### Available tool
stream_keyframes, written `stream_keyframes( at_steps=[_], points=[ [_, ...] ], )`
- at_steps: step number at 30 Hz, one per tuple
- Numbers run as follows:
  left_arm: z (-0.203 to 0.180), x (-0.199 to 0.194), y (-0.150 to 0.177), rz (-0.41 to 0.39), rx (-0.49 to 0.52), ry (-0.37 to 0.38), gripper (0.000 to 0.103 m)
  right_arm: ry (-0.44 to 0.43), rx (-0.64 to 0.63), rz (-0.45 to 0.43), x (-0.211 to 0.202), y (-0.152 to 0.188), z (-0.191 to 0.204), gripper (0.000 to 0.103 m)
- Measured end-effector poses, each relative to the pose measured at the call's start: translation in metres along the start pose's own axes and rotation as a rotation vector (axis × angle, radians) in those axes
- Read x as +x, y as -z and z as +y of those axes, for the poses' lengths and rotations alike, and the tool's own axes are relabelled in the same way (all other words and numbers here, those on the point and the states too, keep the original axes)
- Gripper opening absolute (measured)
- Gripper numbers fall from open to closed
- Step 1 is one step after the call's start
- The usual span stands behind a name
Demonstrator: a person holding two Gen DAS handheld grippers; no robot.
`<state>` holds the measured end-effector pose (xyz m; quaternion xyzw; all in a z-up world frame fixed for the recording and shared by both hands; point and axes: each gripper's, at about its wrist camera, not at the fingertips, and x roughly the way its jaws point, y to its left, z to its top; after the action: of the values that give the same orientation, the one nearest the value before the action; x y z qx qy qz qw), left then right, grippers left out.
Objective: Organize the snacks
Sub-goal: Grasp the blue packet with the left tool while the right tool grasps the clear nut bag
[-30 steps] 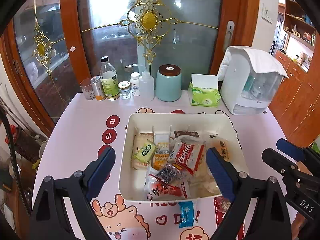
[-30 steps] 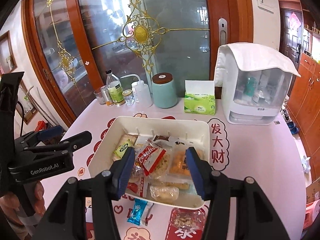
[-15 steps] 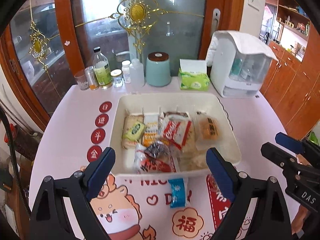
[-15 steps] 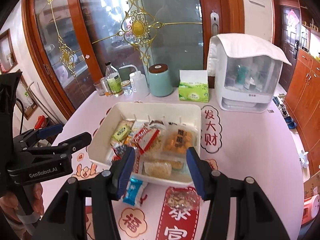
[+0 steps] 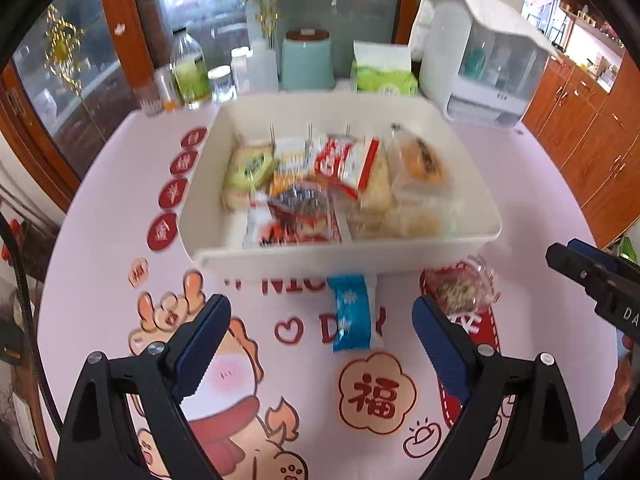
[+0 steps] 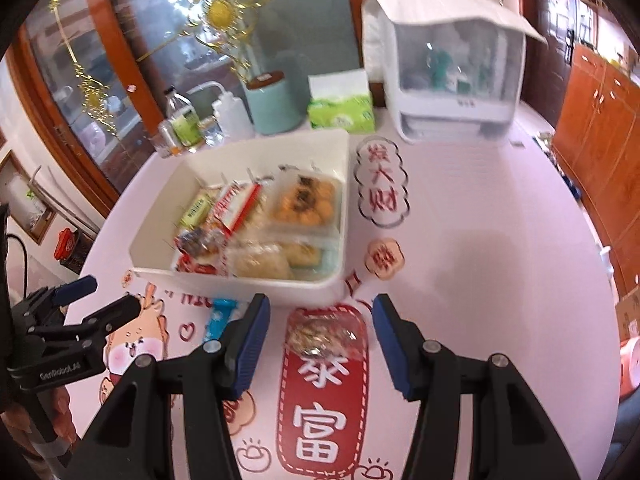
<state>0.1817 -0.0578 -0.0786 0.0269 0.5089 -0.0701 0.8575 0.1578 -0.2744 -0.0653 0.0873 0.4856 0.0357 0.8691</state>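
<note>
A white bin (image 5: 336,254) (image 6: 256,282) on the pink table mat holds several wrapped snacks. Two snacks lie on the mat in front of it: a blue packet (image 5: 354,314) (image 6: 221,317) and a clear packet of brown nutty pieces (image 5: 460,290) (image 6: 322,334). My left gripper (image 5: 320,344) is open and empty, with the blue packet between and just beyond its fingers. My right gripper (image 6: 320,342) is open and empty, its fingers either side of the clear packet. Each gripper also shows in the other's view, the left (image 6: 84,312) and the right (image 5: 592,280).
Behind the bin stand several bottles and jars (image 5: 192,76), a teal canister (image 5: 307,60), a green tissue box (image 5: 384,74) and a white appliance (image 5: 480,60). Glass doors rise behind the table. Wooden cabinets (image 5: 592,132) stand at the right.
Both grippers have pulled back toward the table's near edge and tilted down. The blue packet and the clear packet now sit between the fingers. Both stay open.
</note>
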Motion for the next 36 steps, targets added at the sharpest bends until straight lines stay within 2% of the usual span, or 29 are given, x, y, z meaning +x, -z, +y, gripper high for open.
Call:
stream_keyframes(
  at_steps=[8, 15, 24, 26, 36],
  points=[
    [-0.001, 0.045, 0.020, 0.087, -0.024, 0.004, 0.092, 0.029, 0.021, 0.069, 0.038, 0.016, -0.009, 0.054],
    [0.002, 0.084, 0.028, 0.130, -0.076, 0.001, 0.092, 0.045, -0.025, 0.116, 0.074, 0.026, 0.005, 0.054],
    [-0.003, 0.115, 0.030, 0.141, -0.084, 0.000, 0.092, 0.051, -0.080, 0.164, 0.111, 0.032, 0.028, 0.054],
    [-0.003, 0.120, 0.029, 0.138, -0.073, -0.012, 0.091, 0.075, -0.105, 0.154, 0.116, 0.034, 0.033, 0.060],
    [0.006, 0.132, 0.030, 0.148, -0.080, 0.001, 0.091, 0.114, -0.159, 0.167, 0.133, 0.046, 0.038, 0.064]
  ],
)
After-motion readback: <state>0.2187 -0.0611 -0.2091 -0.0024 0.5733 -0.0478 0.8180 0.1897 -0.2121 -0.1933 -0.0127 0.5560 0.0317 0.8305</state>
